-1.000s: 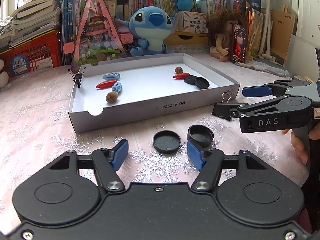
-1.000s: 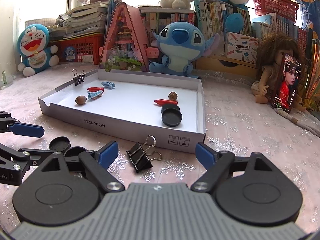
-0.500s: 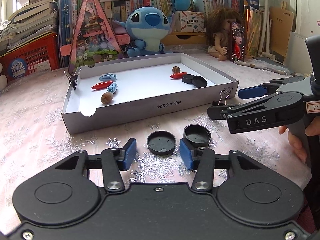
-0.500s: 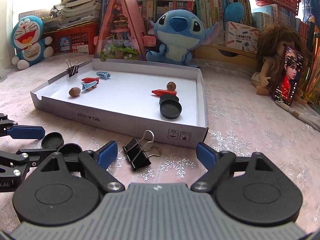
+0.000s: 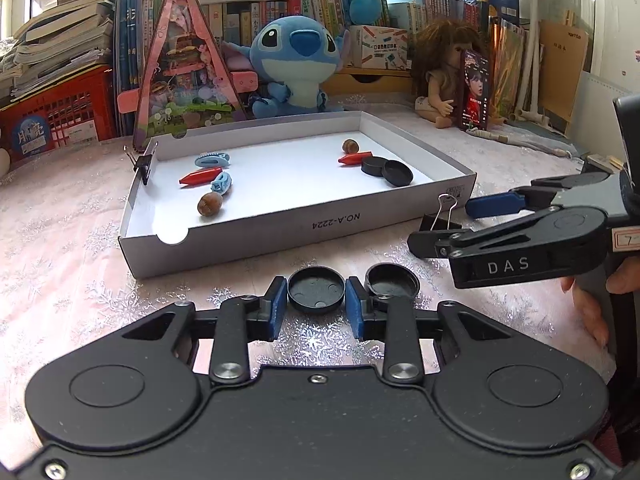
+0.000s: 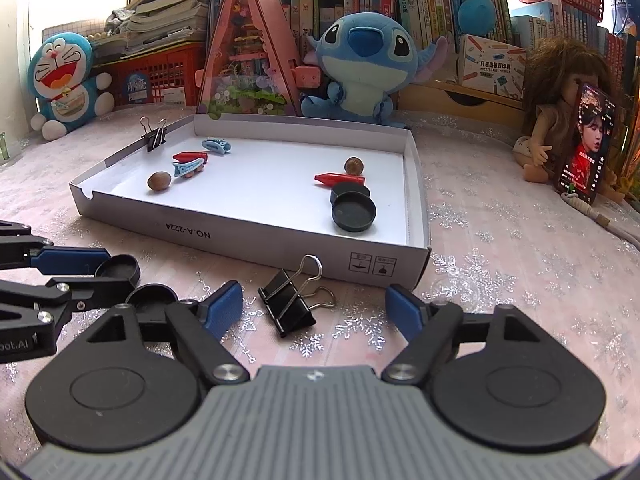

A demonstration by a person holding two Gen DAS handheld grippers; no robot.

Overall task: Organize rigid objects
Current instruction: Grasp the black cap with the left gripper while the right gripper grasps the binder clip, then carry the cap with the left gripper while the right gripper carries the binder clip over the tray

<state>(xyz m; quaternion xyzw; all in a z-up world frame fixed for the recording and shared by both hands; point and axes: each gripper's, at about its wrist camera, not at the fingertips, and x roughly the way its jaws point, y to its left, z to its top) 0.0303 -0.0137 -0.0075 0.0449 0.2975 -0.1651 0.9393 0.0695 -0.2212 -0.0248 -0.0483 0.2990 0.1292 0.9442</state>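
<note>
Left claw pinches a cap to lift it; right claw, spread, brackets the clip.

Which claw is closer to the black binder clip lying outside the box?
Right. The right claw straddles the binder clip; the left claw sits off to its left, around a black cap.

In the left wrist view, the second black cap is partly covered by the left tongs' right fingertip. The binder clip is half hidden behind the right tongs. In the right wrist view, the left tongs are cut off by the left edge.
</note>
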